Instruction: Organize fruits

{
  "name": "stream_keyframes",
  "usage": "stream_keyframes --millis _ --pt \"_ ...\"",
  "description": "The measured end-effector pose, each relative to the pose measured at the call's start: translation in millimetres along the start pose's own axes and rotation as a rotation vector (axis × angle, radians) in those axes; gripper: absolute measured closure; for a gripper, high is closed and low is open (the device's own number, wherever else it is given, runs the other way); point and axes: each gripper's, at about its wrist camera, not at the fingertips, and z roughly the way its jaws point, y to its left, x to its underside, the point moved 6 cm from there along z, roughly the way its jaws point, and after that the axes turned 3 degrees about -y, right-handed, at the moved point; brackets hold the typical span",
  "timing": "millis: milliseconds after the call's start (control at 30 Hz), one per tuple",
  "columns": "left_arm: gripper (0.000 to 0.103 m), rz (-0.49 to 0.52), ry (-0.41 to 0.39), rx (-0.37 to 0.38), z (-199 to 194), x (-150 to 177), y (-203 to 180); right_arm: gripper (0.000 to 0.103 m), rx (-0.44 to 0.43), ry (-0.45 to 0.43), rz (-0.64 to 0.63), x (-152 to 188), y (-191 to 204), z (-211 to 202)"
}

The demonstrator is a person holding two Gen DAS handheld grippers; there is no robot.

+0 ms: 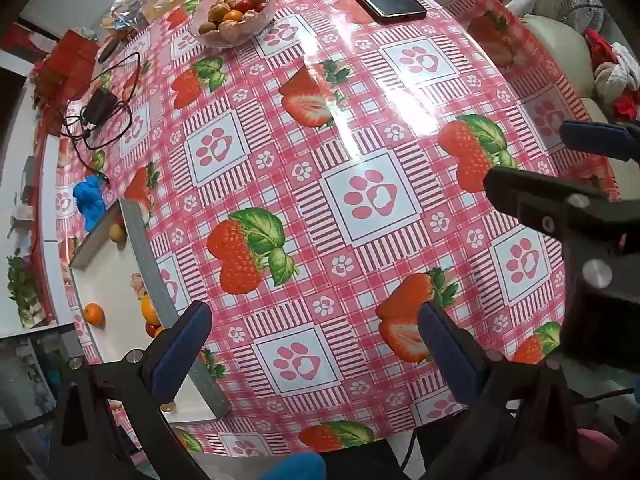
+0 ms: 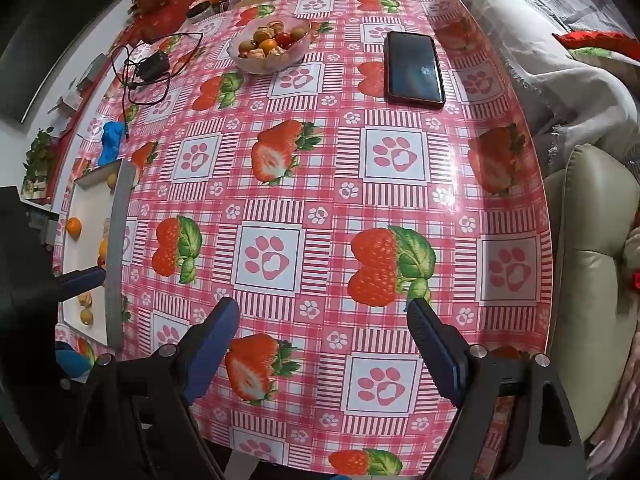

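Both grippers, left (image 1: 316,344) and right (image 2: 324,344), are held wide, empty. Fruits sit in glass bowl (image 2: 269,65), far side; some in white tray (image 1: 110,276). Small, round, likely slippery: gripped across the middle, gently.

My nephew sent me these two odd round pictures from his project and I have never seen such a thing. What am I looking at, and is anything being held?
There is no robot here: a person holds a two-fingered claw in each hand, and a wide-angle camera on each looks along its fingers. One picture is from the left claw, the other from the right claw. Both are open and hold nothing. Below is a table under a strawberry-print tablecloth. At the far side stands a glass bowl of mixed fruit, with a phone near it. On the left lies a white tray with a few fruits already in it.
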Motion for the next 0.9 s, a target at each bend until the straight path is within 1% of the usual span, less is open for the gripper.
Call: stream_keyframes --millis 133,167,300,400,433,467,600,700,900 --pt "0.0 -0.006 -0.023 -0.043 -5.1 -5.0 4.0 0.016 -0.018 0.001 0.012 -0.3 -5.8 2.6" --pt "0.0 -0.008 -0.032 -0.056 -7.1 -6.8 5.2 0.016 -0.024 0.003 0.021 -0.2 -0.8 1.0" --pt "0.0 -0.024 -0.055 -0.091 -14.1 -12.9 11.2 0.016 -0.042 0.018 0.069 0.5 -13.3 6.3" --pt "0.0 -0.043 -0.061 -0.098 -16.8 -15.8 15.6 0.016 -0.012 0.023 0.088 5.7 -20.7 8.2" --pt "0.0 -0.047 -0.062 -0.099 -17.2 -16.0 16.1 0.016 0.008 -0.011 0.08 2.1 -28.1 9.0" --pt "0.0 -0.05 -0.062 -0.1 -17.4 -16.2 16.7 0.016 0.006 -0.022 0.081 1.6 -30.3 9.1" --pt "0.0 -0.055 -0.063 -0.106 -18.3 -17.1 17.7 0.016 0.025 -0.002 0.089 6.2 -37.8 9.1" --pt "0.0 -0.055 -0.06 -0.101 -18.5 -16.3 17.3 0.016 0.04 0.039 0.092 11.5 -36.9 11.1" --pt "0.0 -0.057 -0.054 -0.1 -17.1 -13.4 16.0 0.016 0.009 0.044 0.092 13.6 -31.8 12.4"
